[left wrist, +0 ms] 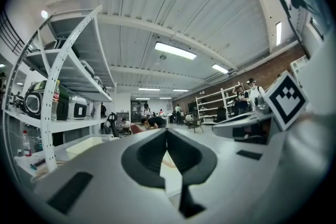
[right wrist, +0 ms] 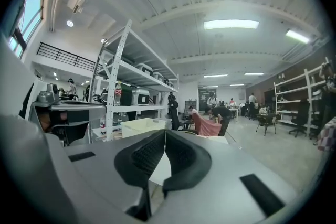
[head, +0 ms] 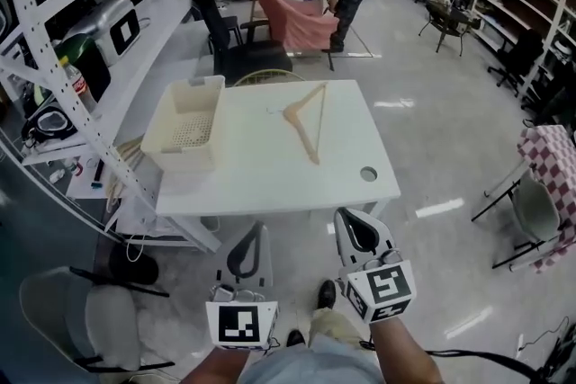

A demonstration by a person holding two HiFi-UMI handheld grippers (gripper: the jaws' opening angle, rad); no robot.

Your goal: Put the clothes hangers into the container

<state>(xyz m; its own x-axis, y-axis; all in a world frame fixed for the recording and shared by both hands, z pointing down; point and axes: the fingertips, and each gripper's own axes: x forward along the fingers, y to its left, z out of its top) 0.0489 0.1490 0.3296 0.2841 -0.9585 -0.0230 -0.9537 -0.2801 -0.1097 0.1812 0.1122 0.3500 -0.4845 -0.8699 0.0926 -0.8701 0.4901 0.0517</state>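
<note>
While the wooden hanger (head: 306,123) lies flat on the table (head: 270,180) toward its far side, the open-topped container (head: 184,159) waits just left of it. We hold the left gripper (head: 249,238) and right gripper (head: 355,225) short of the near edge, jaws pressed together, empty, since the hanger is probably beyond reach.
</note>
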